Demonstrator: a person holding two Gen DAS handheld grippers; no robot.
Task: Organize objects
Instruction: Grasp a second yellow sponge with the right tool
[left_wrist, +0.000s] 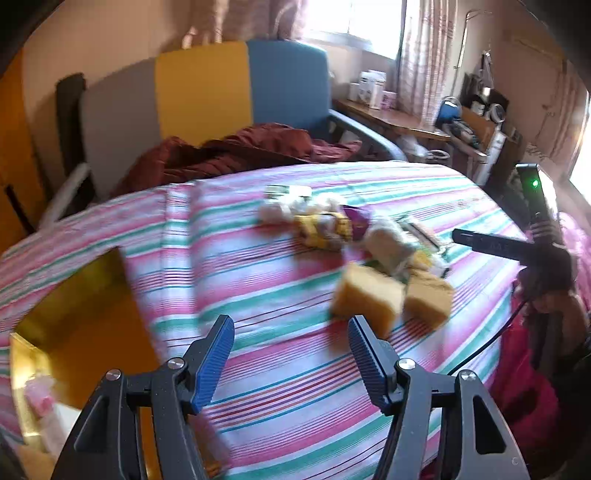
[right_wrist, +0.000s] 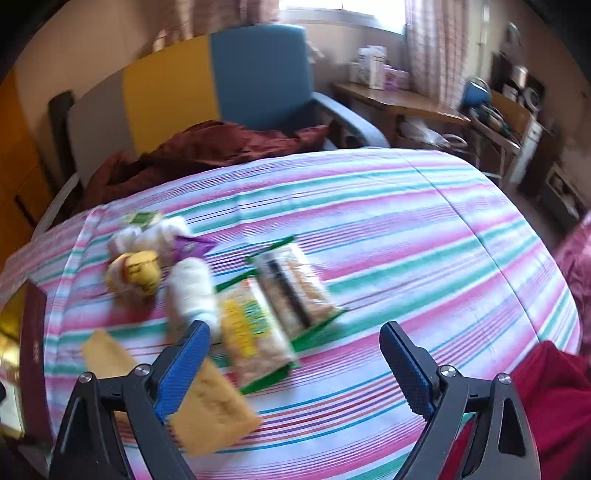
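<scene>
Motion blur smearing the small wrapped snack packets (left_wrist: 317, 221) beyond reading, left hand-held gripper finger (right_wrist: 184, 369) covering part of a yellow sponge block (right_wrist: 218, 410), gold-lined box (left_wrist: 74, 314) running off the frame edge

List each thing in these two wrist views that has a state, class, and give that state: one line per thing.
Left tongs: open, empty, above the striped sheet.
Right tongs: open, empty.
Yellow sponge blocks: two, lying side by side.
Snack packets: two, sealed, lying flat, side by side.
White roll: lying on its side.
Gold box: open at the bed's edge.
Striped sheet: spread flat.
</scene>
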